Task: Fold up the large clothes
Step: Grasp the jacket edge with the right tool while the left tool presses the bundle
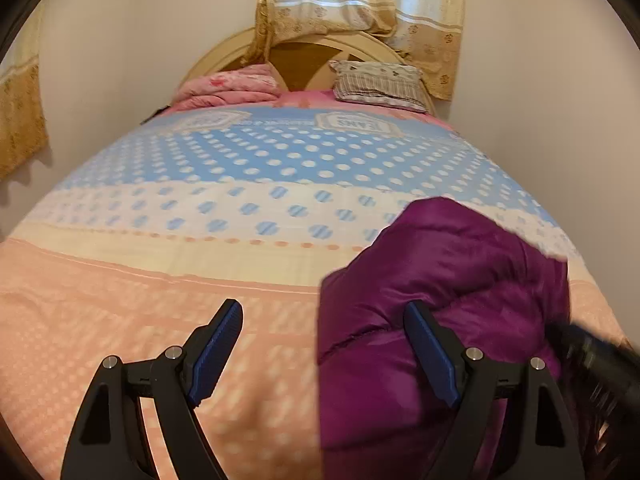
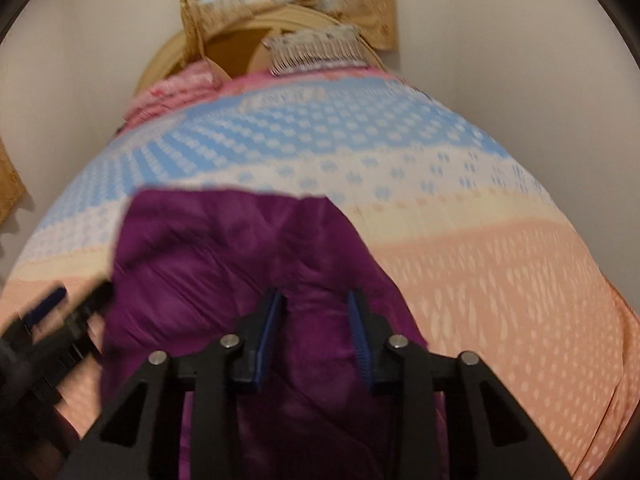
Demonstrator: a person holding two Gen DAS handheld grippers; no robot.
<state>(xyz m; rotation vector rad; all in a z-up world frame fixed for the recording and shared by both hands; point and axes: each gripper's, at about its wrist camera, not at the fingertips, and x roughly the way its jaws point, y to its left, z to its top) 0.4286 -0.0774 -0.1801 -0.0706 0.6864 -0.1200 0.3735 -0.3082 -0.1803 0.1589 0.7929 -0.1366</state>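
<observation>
A purple padded jacket (image 1: 440,264) lies bunched on the bed, low and right in the left wrist view. My left gripper (image 1: 322,320) stands open above the jacket's left edge. One of its fingers is over the peach bedspread and the other is in front of the purple fabric, with nothing pinched. In the right wrist view the jacket (image 2: 224,248) fills the lower middle. My right gripper (image 2: 316,308) has its jaws narrowed on a fold of the jacket that fills the gap between the blue pads. The left gripper (image 2: 60,312) shows blurred at the left edge there.
The bed (image 1: 160,320) carries a peach, cream and blue dotted spread. At its head lie a pink folded quilt (image 1: 232,88) and a striped pillow (image 1: 380,80), below a round headboard and a curtain. Walls close in on both sides.
</observation>
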